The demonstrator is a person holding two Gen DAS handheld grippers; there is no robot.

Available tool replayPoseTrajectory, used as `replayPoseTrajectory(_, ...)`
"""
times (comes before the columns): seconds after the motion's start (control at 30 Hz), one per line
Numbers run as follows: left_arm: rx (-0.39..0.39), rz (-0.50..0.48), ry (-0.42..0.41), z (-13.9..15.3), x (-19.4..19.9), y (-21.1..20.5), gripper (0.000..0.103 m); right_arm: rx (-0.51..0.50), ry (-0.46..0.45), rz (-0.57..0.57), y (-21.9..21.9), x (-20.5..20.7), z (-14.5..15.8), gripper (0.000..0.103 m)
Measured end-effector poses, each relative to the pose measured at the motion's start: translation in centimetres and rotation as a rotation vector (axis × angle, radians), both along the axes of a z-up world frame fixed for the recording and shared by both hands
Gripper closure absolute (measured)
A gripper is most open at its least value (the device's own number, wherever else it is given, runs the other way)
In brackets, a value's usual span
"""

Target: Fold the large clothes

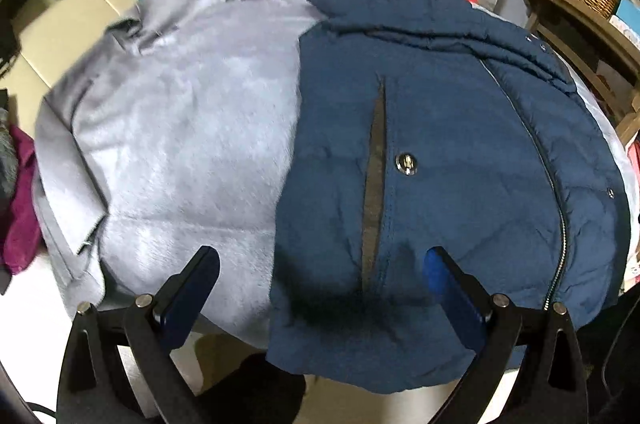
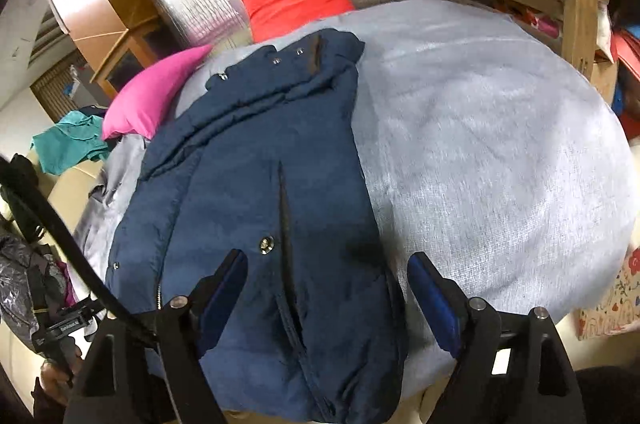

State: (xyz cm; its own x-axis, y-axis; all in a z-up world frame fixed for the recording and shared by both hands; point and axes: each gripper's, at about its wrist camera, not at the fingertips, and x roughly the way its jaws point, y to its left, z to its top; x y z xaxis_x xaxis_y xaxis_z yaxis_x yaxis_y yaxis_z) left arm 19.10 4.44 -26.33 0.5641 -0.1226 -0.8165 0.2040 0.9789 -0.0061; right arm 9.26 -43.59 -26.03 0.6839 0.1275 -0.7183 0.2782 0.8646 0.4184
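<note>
Though folded lengthwise, navy padded jacket (image 1: 432,159) rumpled, zipper exposed.

left gripper (image 1: 322,282) fingers apart, right gripper (image 2: 328,286) fingers apart

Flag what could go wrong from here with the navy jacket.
The navy jacket overhangs the near edge of the grey blanket, so it may slide off when tugged. Both the left gripper and the right gripper are open above it; puffy fabric may slip from a shallow pinch. The zipper could snag.
</note>
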Motion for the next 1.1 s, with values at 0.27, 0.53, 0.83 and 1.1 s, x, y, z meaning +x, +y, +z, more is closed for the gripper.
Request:
replayPoseTrajectory(0.27,0.06,-0.016,-0.096,1.2,-0.4,-0.2,0.001,0.041,0.065,-0.035,-0.8,0.4,-1.5,0.018)
replayPoseTrajectory(0.53,0.128,-0.054,-0.134,1.2,-1.1,-1.2,0.001,0.049,0.074,-0.031,-0.8,0.5,-1.7,0.018)
replayPoseTrajectory(0.83,0.146,-0.06,-0.133,1.0,-1.3,-1.3,0.001,0.054,0.111,-0.034,-0.9,0.9,-2.3,0.018)
replayPoseTrajectory(1.1,0.033,-0.084,0.04,-0.9,0.1,-0.7,0.001,0.042,0.141,0.039,0.6,1.2,-2.8,0.018)
